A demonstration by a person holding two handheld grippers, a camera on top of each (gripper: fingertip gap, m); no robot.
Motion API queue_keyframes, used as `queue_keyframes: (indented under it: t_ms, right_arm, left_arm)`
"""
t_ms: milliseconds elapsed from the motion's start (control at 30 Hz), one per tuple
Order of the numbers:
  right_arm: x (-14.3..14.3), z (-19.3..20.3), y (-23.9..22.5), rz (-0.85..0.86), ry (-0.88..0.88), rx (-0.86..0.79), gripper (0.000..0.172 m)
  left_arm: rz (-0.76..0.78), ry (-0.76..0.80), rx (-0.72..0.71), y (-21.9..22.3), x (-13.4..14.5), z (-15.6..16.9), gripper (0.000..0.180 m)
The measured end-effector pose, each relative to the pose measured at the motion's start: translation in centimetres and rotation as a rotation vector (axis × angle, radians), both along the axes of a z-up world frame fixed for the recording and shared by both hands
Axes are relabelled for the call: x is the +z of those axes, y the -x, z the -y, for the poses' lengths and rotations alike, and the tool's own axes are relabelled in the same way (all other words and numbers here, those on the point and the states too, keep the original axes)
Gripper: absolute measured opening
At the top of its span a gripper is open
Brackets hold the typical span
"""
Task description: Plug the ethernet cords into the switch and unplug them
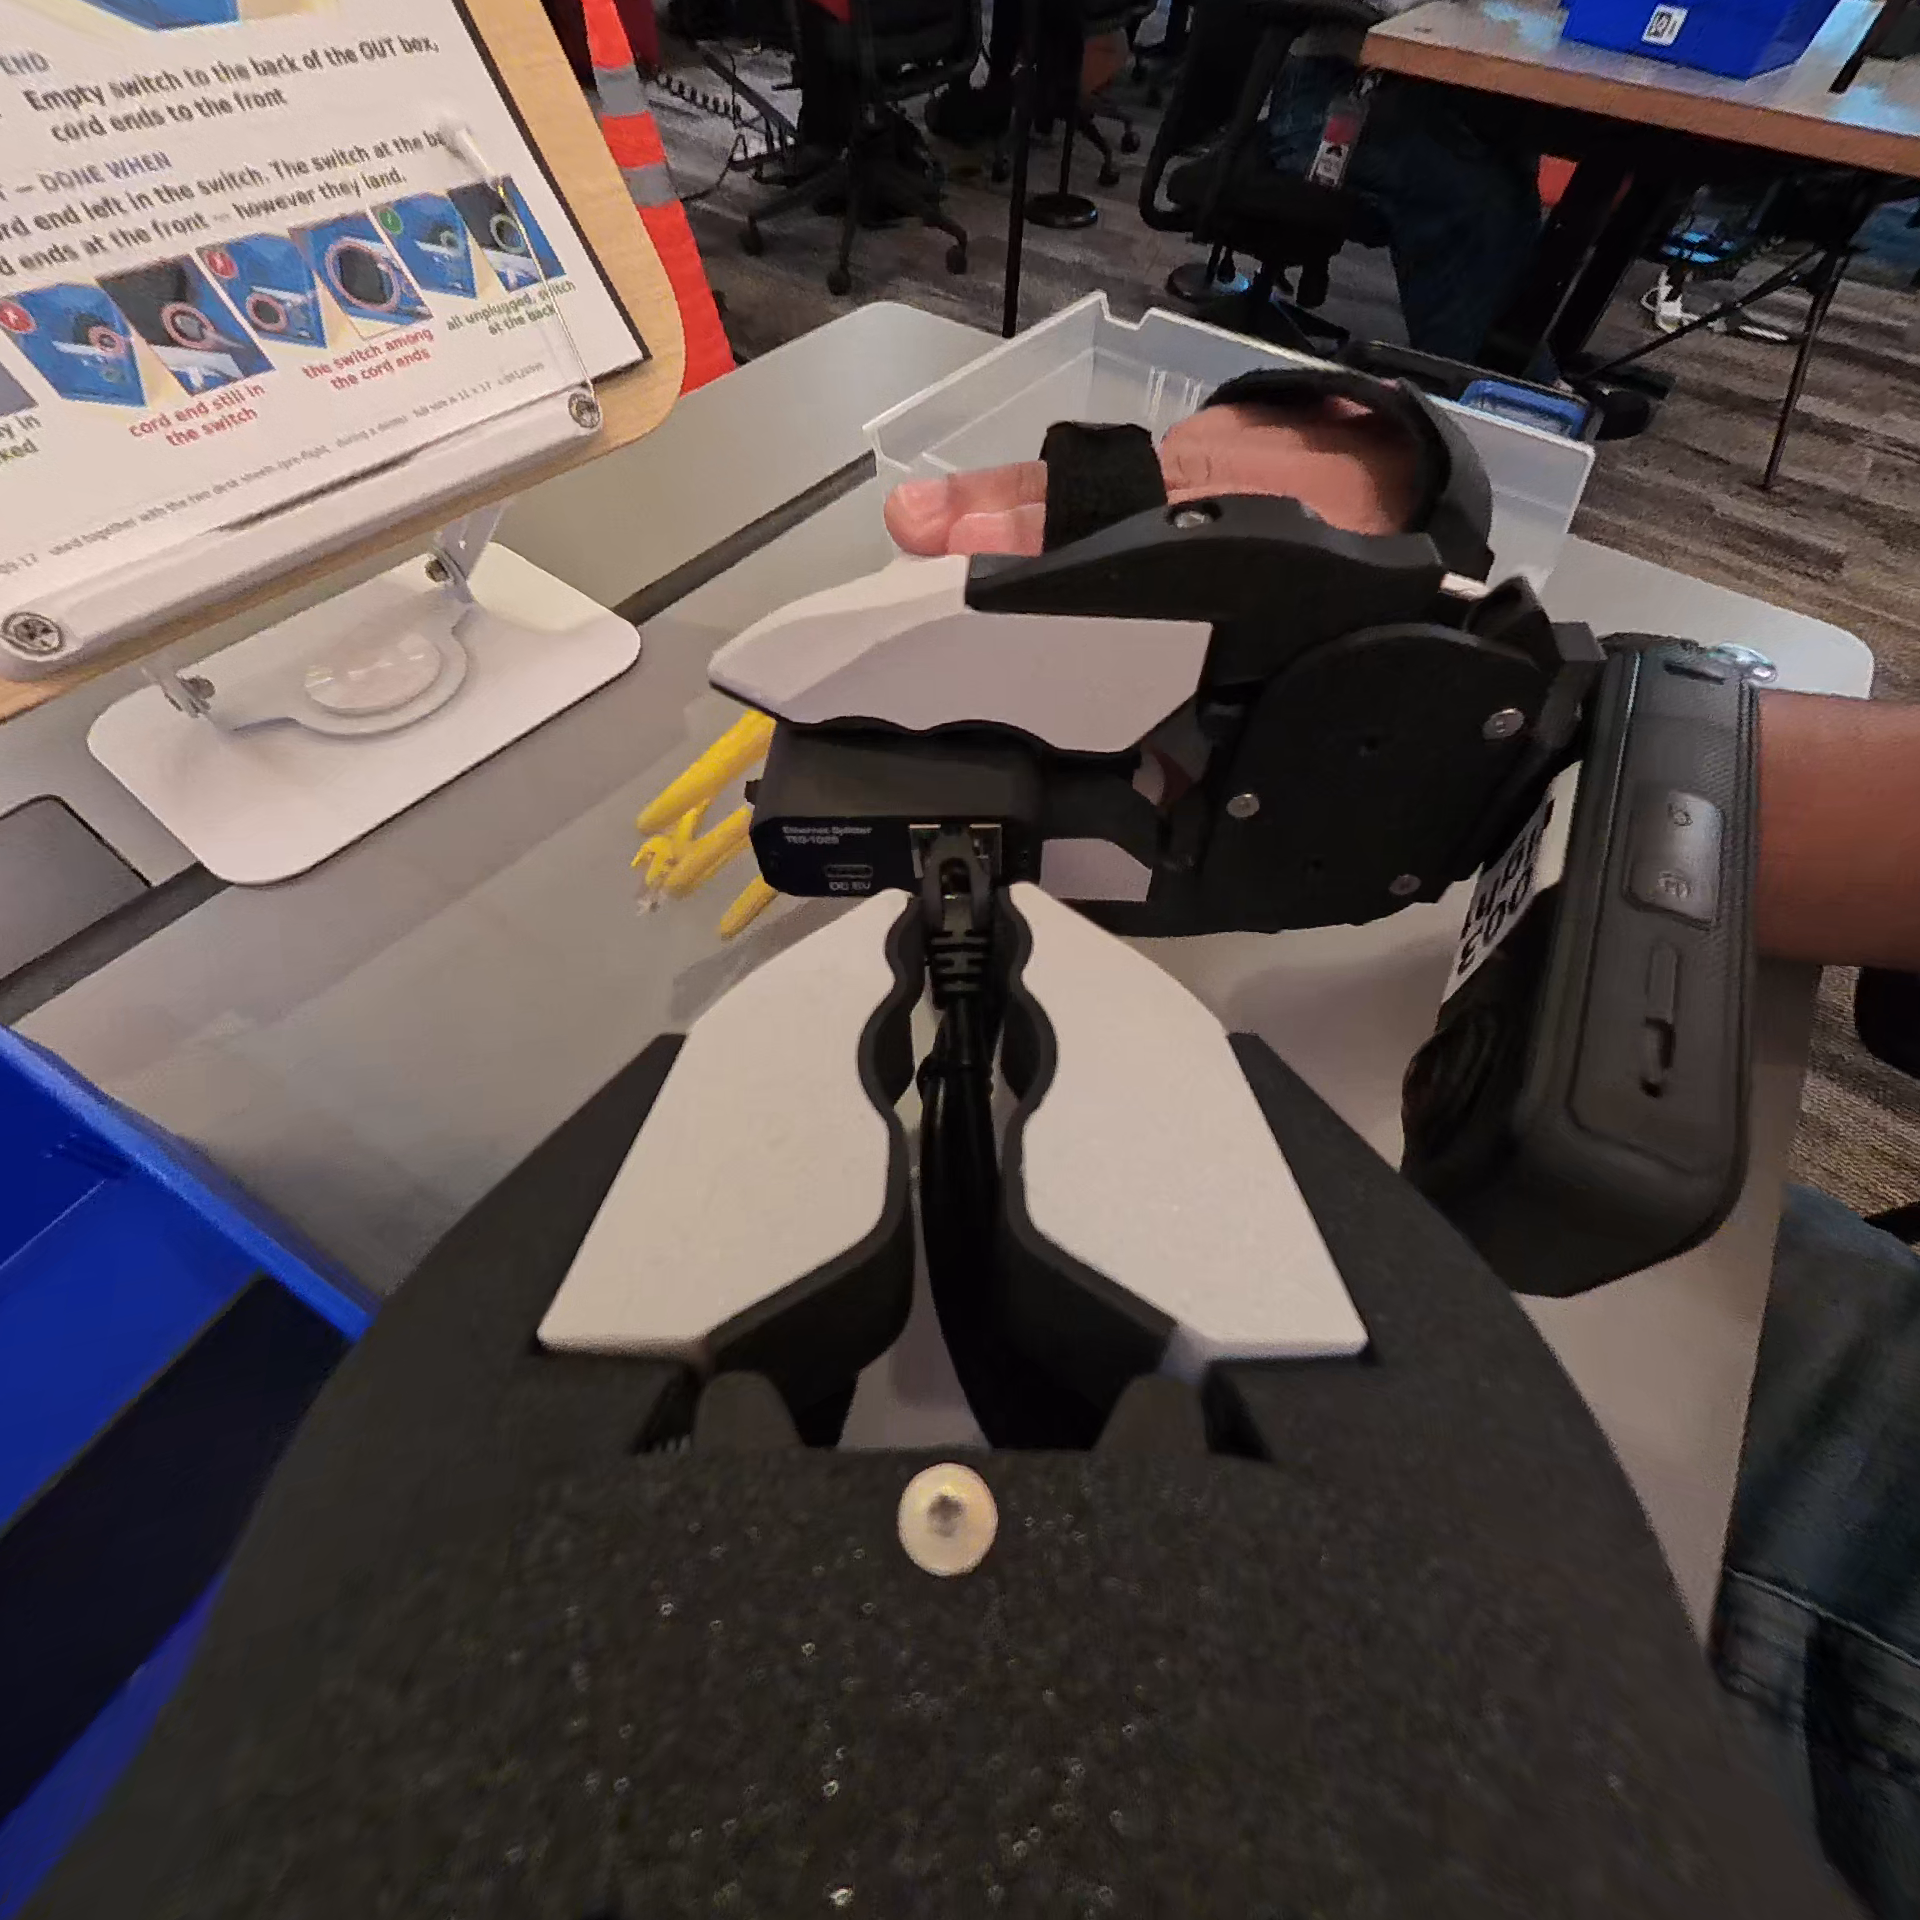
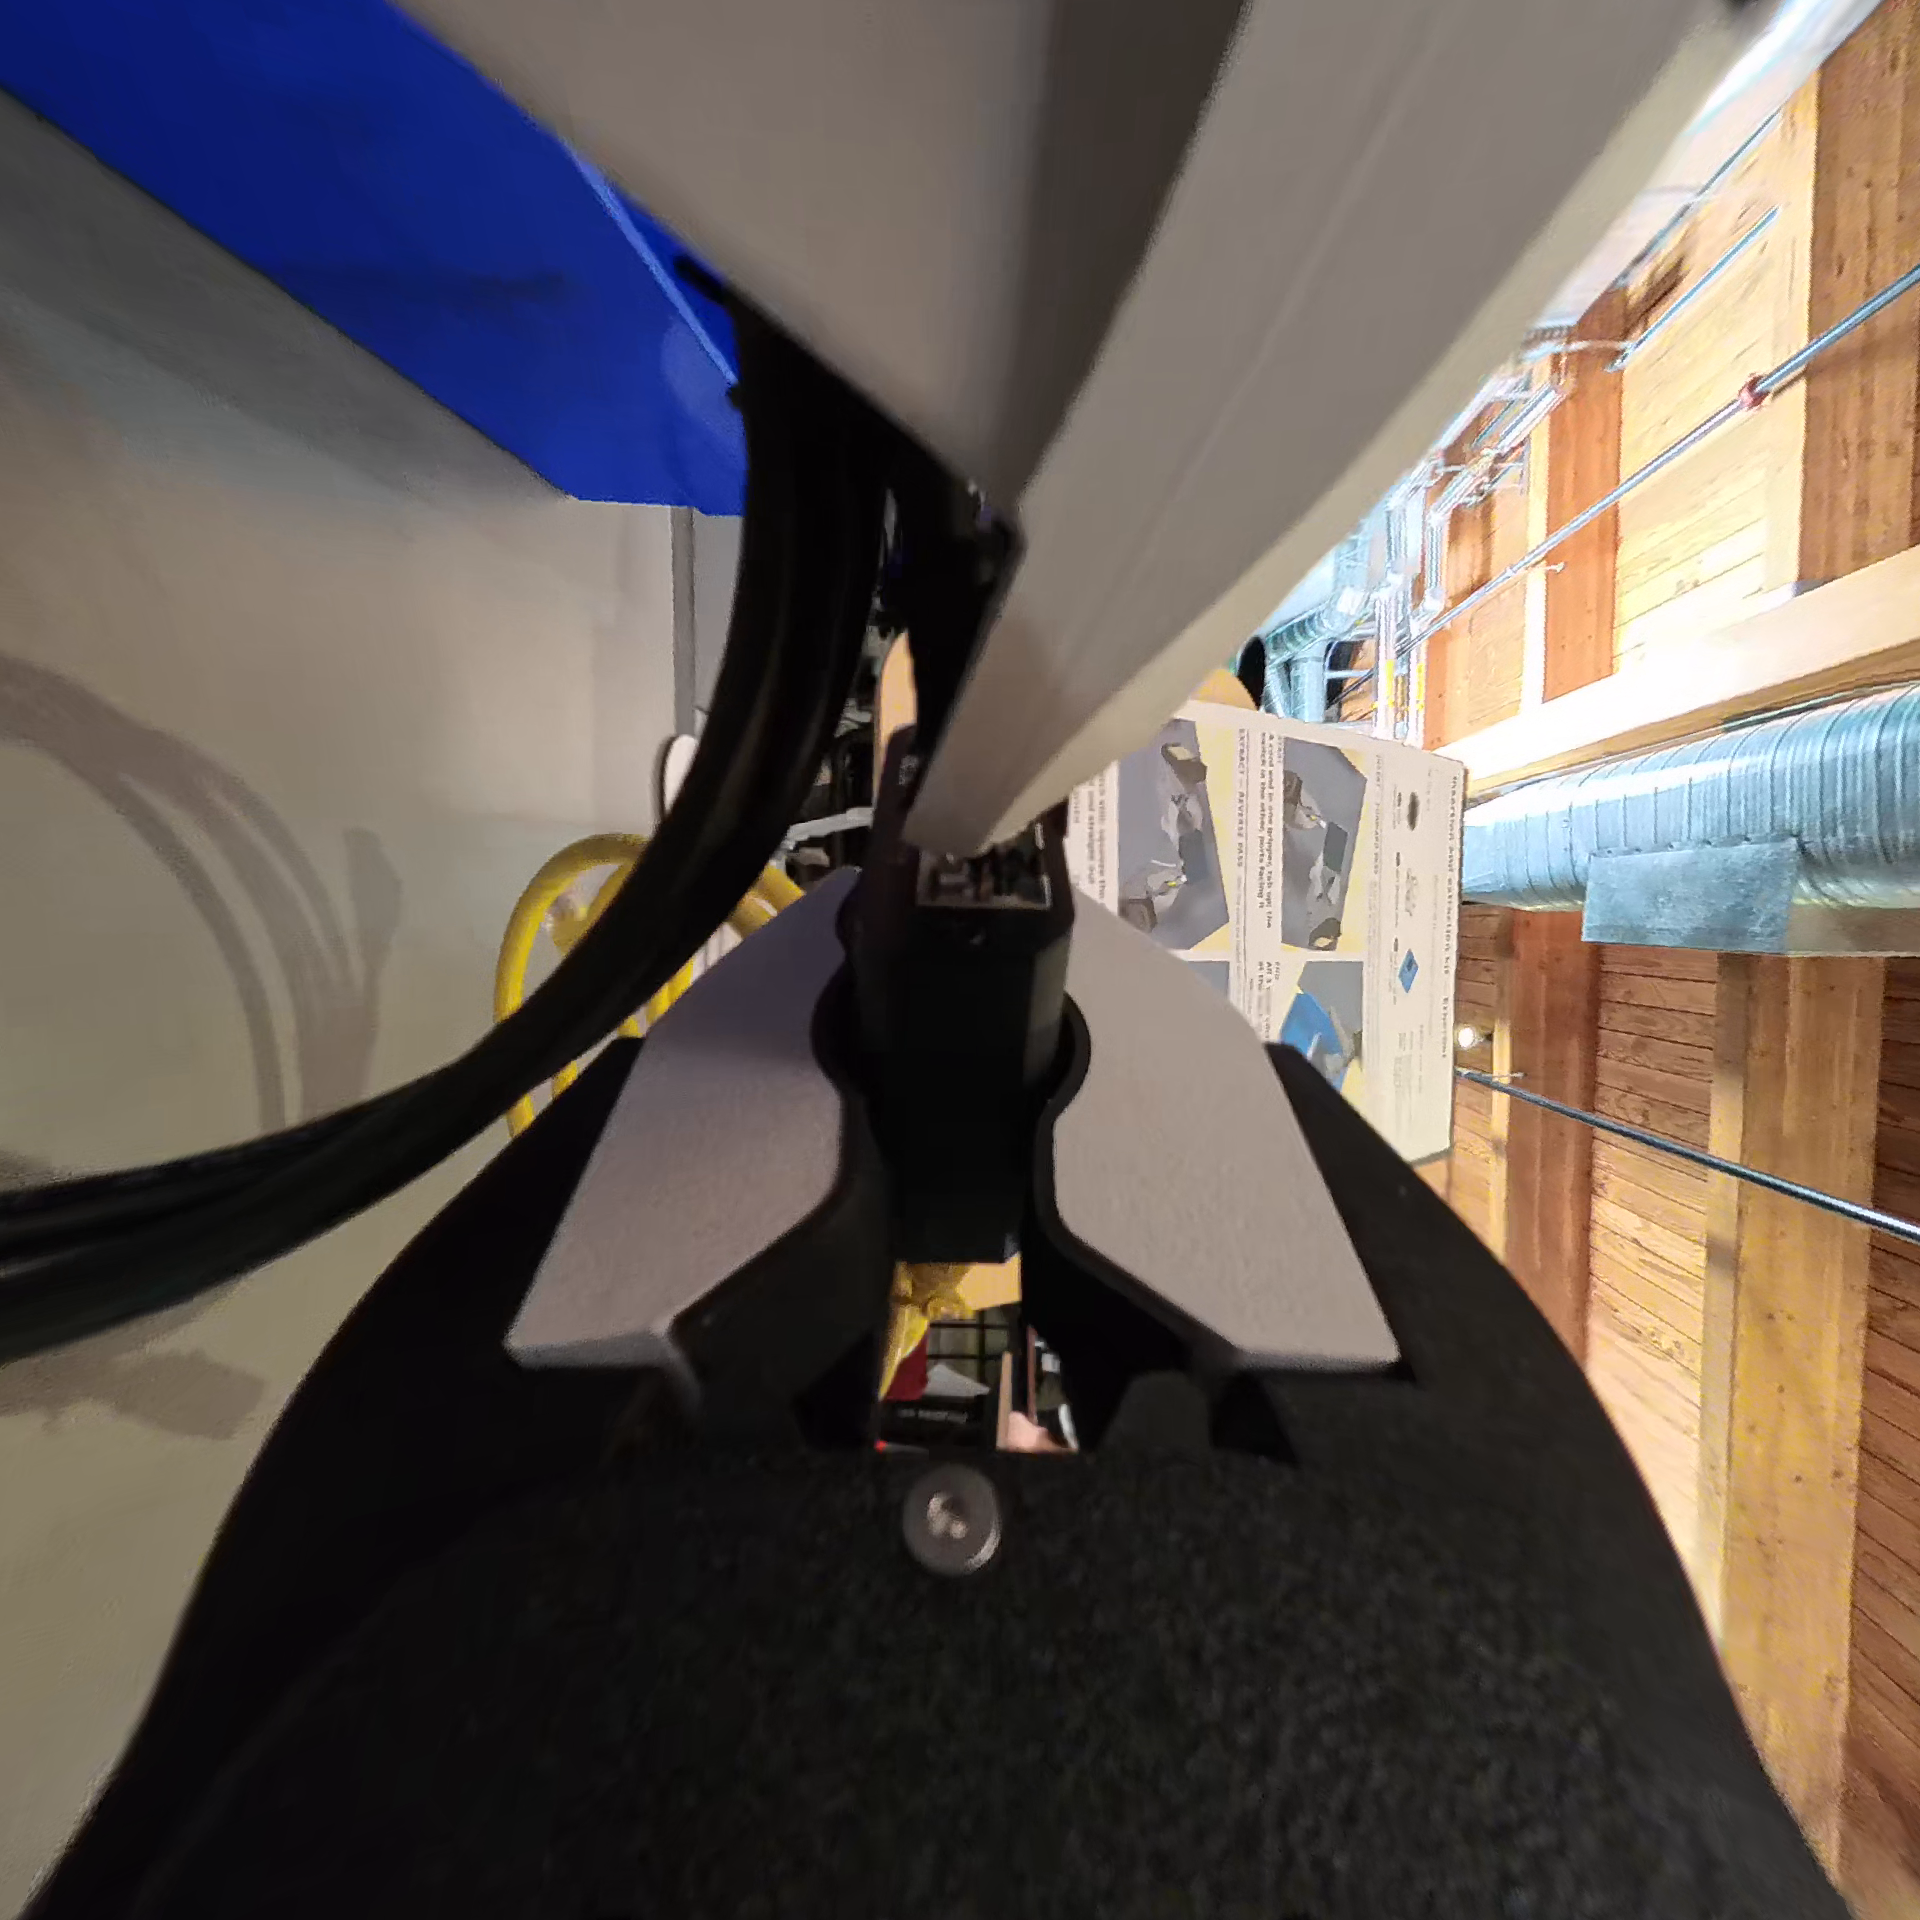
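Observation:
In the left wrist view, my left gripper is shut on the plug of a black ethernet cord. The plug sits in a port on the front of the small black switch. My right gripper comes in from the right and clamps the switch from above and below, holding it over the table. In the right wrist view, my right gripper is shut on the switch. The left gripper's grey finger reaches in from above. The black cord loops off to the left.
Yellow cord ends lie on the grey table behind the switch, and the yellow cord also shows in the right wrist view. An instruction board on a white stand is at back left. A clear bin stands behind and a blue bin at left. The grippers' ends are close to 7 cm from one another.

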State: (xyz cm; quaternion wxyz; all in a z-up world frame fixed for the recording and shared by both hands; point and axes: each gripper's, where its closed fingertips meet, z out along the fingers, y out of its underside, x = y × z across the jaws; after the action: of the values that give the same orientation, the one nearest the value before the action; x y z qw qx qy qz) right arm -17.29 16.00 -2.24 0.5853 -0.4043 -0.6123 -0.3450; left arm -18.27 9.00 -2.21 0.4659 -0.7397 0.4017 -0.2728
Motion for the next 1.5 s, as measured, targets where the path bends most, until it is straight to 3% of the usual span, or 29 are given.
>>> queue_keyframes:
  t_ms: [133, 233, 267, 367, 467, 667, 767, 933, 1067, 1267, 1500]
  right_arm:
    - [-0.5, 0.0, 0.3, 0.009, -0.007, 0.023, 0.027]
    - [-3.0, -4.7, -4.8, 0.060, 0.086, -0.224, 0.026]
    - [-3.0, -5.3, -5.8, 0.032, 0.077, -0.199, 0.026]
    - [0.3, -2.7, -2.9, -0.044, 0.017, -0.091, 0.026]
    - [2.8, -0.6, -0.6, -0.115, 0.031, -0.007, 0.026]
    - [5.3, 1.0, -1.2, -0.137, 0.001, 0.014, 0.026]
    - [5.2, 0.9, -2.4, -0.130, 0.006, -0.009, 0.026]
    - [3.6, 0.6, -4.6, -0.107, 0.021, -0.046, 0.026]
    - [2.8, 0.5, -4.9, -0.114, 0.027, -0.041, 0.026]
    - [2.0, 0.3, -5.1, -0.099, 0.033, -0.036, 0.026]
    - [1.8, 0.6, -4.2, -0.061, 0.008, -0.019, 0.026]
  left_arm:
    - [-0.004, 0.038, 0.033, 0.3, -0.5, 0.1, 0.012]
    - [0.094, 0.032, 0.070, 3.0, 2.4, 0.6, 0.012]
    - [0.067, -0.001, 0.107, 4.3, 3.2, 0.4, 0.012]
    - [0.060, 0.000, 0.096, 3.9, 3.5, 0.5, 0.012]
    - [-0.023, 0.065, 0.101, 2.6, 0.9, 0.1, 0.012]
    - [-0.018, 0.311, 0.045, -1.0, -4.8, 0.0, 0.012]
    - [-0.014, 0.391, 0.015, -2.5, -7.8, -0.3, 0.012]
    - [-0.063, 0.390, 0.054, -2.5, -11.2, -1.4, 0.013]
    - [-0.046, 0.322, 0.081, -2.4, -9.8, -1.6, 0.028]
    - [-0.027, 0.071, 0.066, -2.4, -5.1, -1.8, 0.045]
    - [0.135, -0.033, -0.007, -3.6, 0.1, -1.4, 0.071]
